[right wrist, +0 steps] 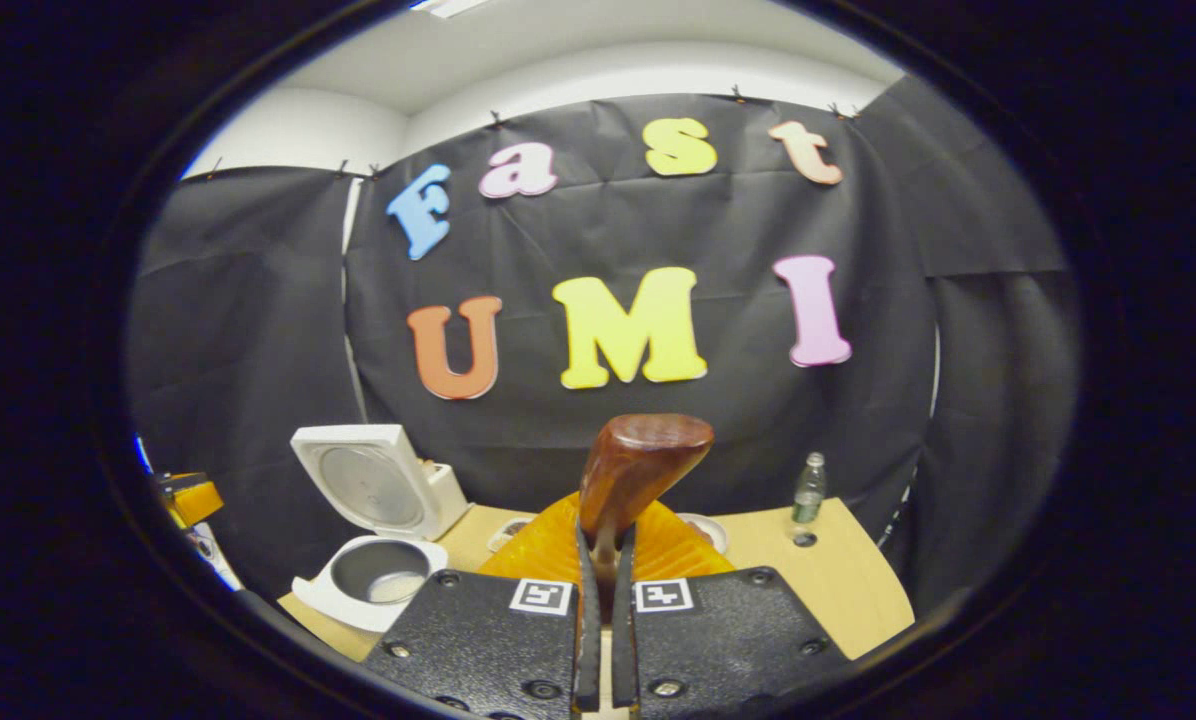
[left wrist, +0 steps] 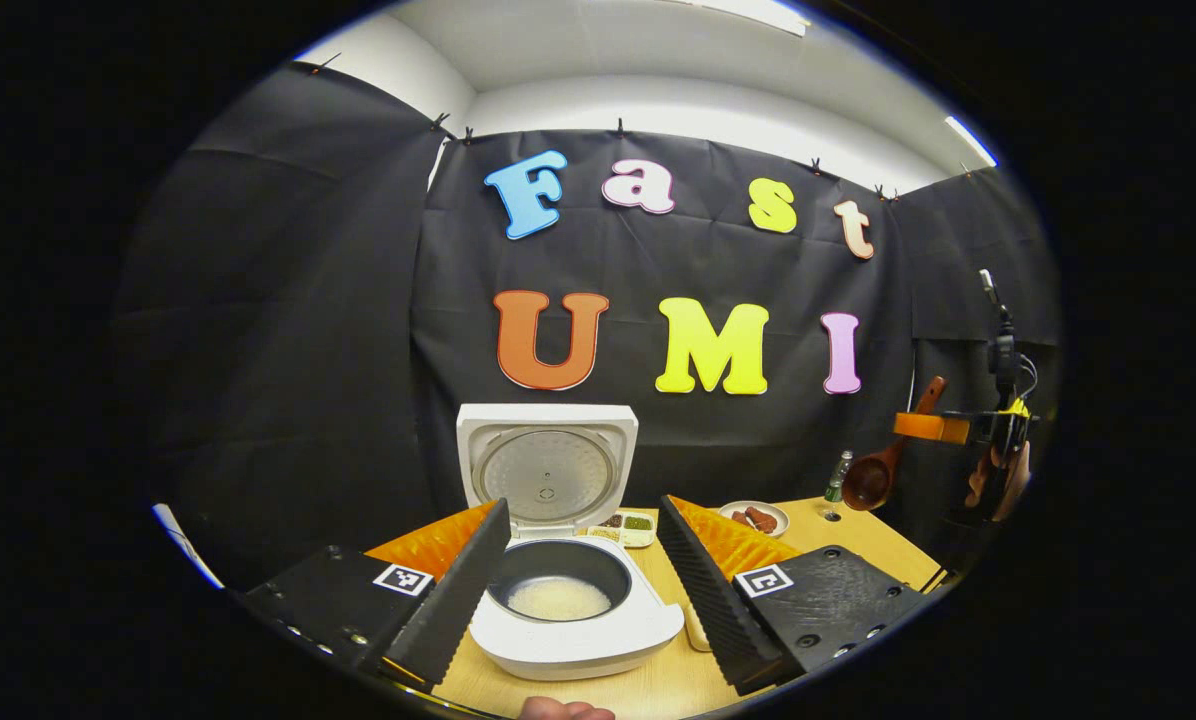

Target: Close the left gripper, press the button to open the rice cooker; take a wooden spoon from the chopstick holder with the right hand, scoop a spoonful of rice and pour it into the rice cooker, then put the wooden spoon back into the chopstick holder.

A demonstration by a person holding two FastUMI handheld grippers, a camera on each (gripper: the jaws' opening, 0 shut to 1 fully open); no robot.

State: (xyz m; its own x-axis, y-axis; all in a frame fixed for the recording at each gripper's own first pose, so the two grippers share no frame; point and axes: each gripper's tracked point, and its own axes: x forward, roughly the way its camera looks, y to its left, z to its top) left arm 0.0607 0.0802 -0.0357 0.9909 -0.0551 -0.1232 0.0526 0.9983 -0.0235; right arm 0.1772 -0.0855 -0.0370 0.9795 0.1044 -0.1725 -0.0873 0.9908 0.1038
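The white rice cooker (left wrist: 568, 620) stands open on the wooden table, lid (left wrist: 548, 465) upright, with a small heap of rice (left wrist: 560, 598) in its dark pot. My left gripper (left wrist: 583, 560) is open just in front of the cooker, a finger on each side of the pot. In the right gripper view my right gripper (right wrist: 603, 575) is shut on the handle of the wooden spoon (right wrist: 638, 470), bowl up and forward, held in the air. The left gripper view shows that spoon (left wrist: 873, 475) high at the far right, in the other gripper (left wrist: 968, 428). The cooker (right wrist: 373, 570) lies down to the left.
A divided tray of condiments (left wrist: 626, 525) and a small plate of food (left wrist: 755, 517) sit behind the cooker. A small bottle (right wrist: 808, 492) stands near the table's back right. The black cloth wall closes the back and sides. A fingertip (left wrist: 563, 710) shows at the bottom edge.
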